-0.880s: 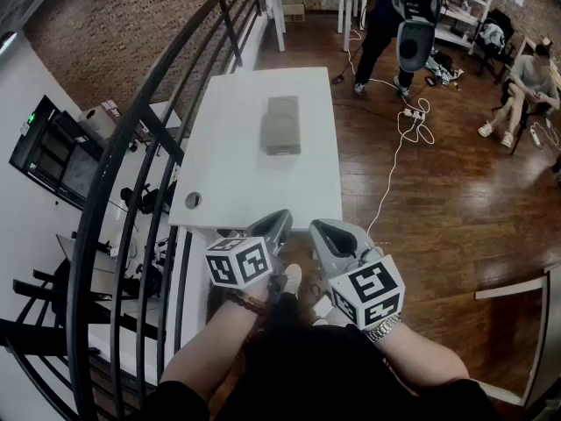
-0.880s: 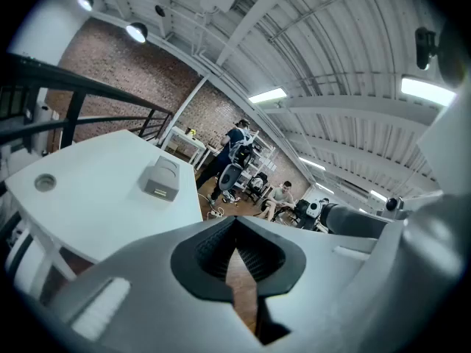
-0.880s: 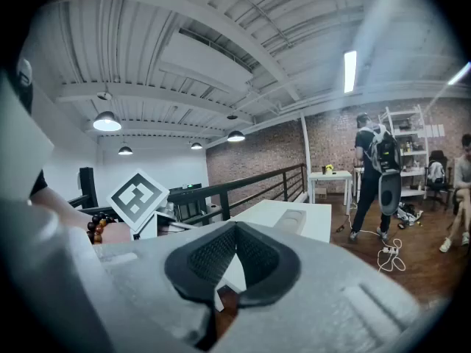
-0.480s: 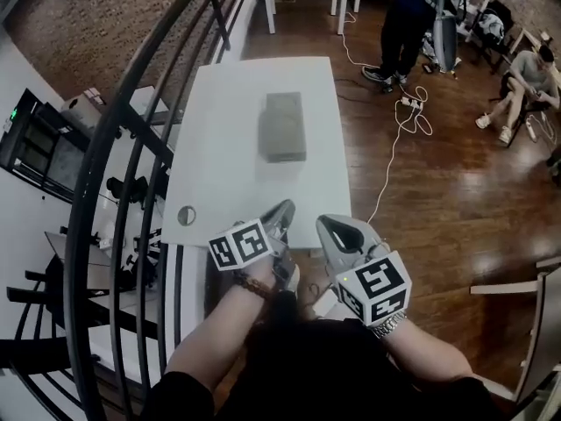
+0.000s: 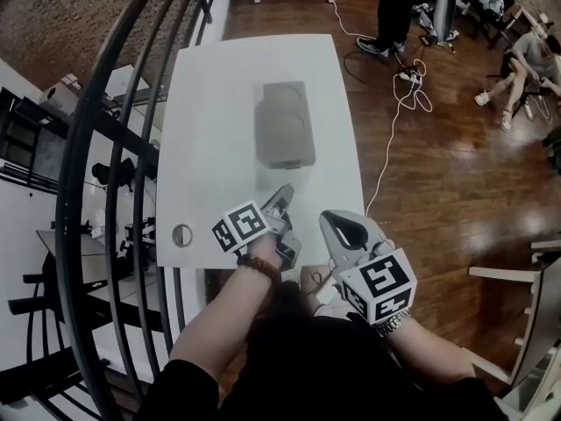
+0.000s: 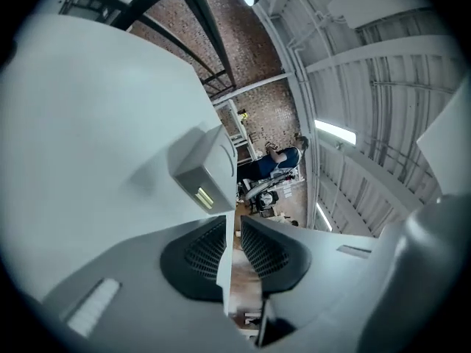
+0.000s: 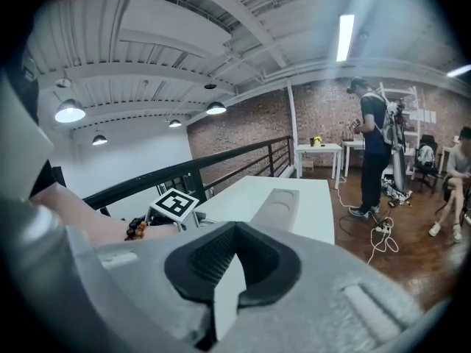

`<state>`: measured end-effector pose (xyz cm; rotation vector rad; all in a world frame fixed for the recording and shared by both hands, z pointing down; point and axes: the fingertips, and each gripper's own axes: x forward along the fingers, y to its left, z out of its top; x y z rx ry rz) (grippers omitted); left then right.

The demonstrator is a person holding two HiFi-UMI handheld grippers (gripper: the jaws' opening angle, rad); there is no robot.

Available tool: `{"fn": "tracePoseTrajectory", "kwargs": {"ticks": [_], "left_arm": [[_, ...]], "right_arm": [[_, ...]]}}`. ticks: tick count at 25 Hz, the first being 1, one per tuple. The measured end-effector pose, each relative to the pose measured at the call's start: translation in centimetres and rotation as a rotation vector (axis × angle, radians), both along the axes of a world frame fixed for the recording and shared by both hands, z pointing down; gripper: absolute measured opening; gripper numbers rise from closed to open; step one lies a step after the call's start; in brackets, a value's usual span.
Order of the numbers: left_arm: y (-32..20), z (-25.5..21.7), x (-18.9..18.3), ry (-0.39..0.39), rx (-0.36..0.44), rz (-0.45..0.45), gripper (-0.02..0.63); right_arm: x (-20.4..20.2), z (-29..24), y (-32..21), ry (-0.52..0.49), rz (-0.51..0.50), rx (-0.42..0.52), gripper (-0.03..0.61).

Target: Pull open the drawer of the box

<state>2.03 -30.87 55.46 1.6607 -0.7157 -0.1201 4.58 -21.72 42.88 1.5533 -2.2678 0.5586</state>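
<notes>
The box [image 5: 285,136] lies flat on the white surface [image 5: 206,103], about midway along it and a little right of centre, long side running away from the person. Its top has 2 round recesses. The end facing the person carries a small pale slot [image 6: 204,196] and looks flush with the body, so the drawer appears closed.

The left tongs [image 5: 282,195] hang over the near part of the surface and point toward that end of the box, near it but clearly apart. In the left gripper view the 2 dark ribbed pads [image 6: 206,248] stand a narrow gap apart. Only the surface edge and the floor show through the gap, so the tongs hold nothing.

The right tongs [image 5: 334,218] are at the near right corner of the surface, further back from the box than the left tongs. In the right gripper view their tips meet, closed on nothing, and the box lies ahead beyond them.

A black railing [image 5: 105,147] curves along the left side of the surface. On the wood floor [image 5: 438,191] to the right a white cable [image 5: 392,139] trails toward a standing person [image 5: 399,3]. Another person [image 5: 530,60] sits at the far right.
</notes>
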Motion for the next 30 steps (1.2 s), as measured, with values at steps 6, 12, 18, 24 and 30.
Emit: {"fn": "tracePoseTrajectory", "kwargs": {"ticks": [6,12,18,24,30], "left_arm": [[-1.8,2.8,0.6,0.026,-0.092,0.003,0.08],[-3.6,5.6,1.4,0.024,-0.16,-0.008,0.083],[-4.3,5.9,1.9,0.067,-0.178,-0.028,0.083],[-4.4,6.2,2.0,0.068,-0.193,-0.04,0.064],[-4.0,6.4,1.9,0.058,-0.199,-0.047,0.057]], "right_arm": [[0.8,1.2,-1.5,0.0,0.058,-0.045,-0.011],[1.7,2.5,-3.1,-0.003,0.082,-0.072,-0.011],[2.4,3.2,-3.7,-0.007,0.094,-0.089,-0.011],[2.7,3.3,-4.0,-0.012,0.092,-0.092,-0.011],[2.6,3.8,-3.4,-0.024,0.074,-0.094,-0.011]]}}
